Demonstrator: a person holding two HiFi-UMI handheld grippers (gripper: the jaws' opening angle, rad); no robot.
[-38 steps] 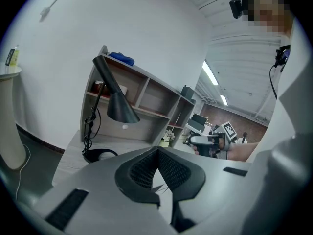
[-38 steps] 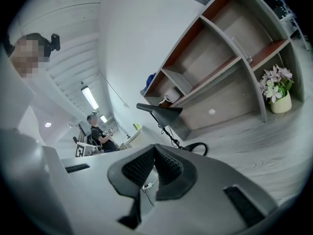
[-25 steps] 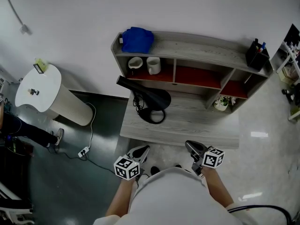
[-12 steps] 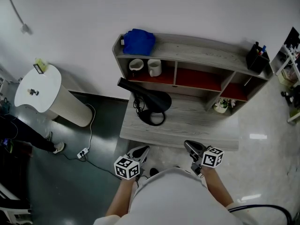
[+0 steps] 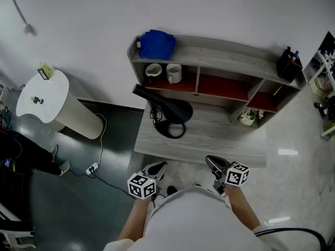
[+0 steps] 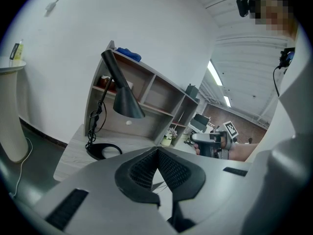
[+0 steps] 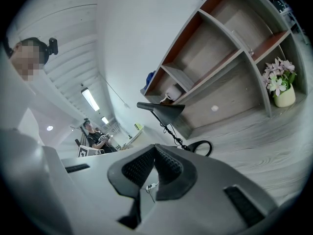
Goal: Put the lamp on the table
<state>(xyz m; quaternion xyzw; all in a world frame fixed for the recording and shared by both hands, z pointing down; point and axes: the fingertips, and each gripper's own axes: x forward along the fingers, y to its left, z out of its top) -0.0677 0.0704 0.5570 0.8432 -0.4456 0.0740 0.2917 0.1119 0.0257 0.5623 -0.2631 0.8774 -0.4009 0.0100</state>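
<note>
The black desk lamp point(image 5: 168, 112) stands on the left part of the grey wooden desk point(image 5: 220, 140), its ring base point(image 5: 171, 130) flat on the top and its cone shade tilted over it. It also shows in the left gripper view point(image 6: 125, 101) and the right gripper view point(image 7: 164, 112). Both grippers hang in front of the desk's near edge, well apart from the lamp. My left gripper point(image 5: 156, 169) is shut and empty, its pads meeting point(image 6: 157, 151). My right gripper point(image 5: 214, 164) is likewise shut with nothing in it point(image 7: 154, 149).
A shelf unit point(image 5: 230, 59) at the desk's back carries a blue cloth point(image 5: 155, 44), two mugs point(image 5: 163, 72), a small flower pot point(image 5: 246, 116) and a black pen holder point(image 5: 288, 63). A white pedestal point(image 5: 44, 99) stands left, a power strip point(image 5: 93, 169) on the floor, and a person's legs point(image 5: 31, 158) at far left.
The person at the far left has shifted their legs, and the head view has drifted slightly. Both grippers and the lamp stay where they were.
</note>
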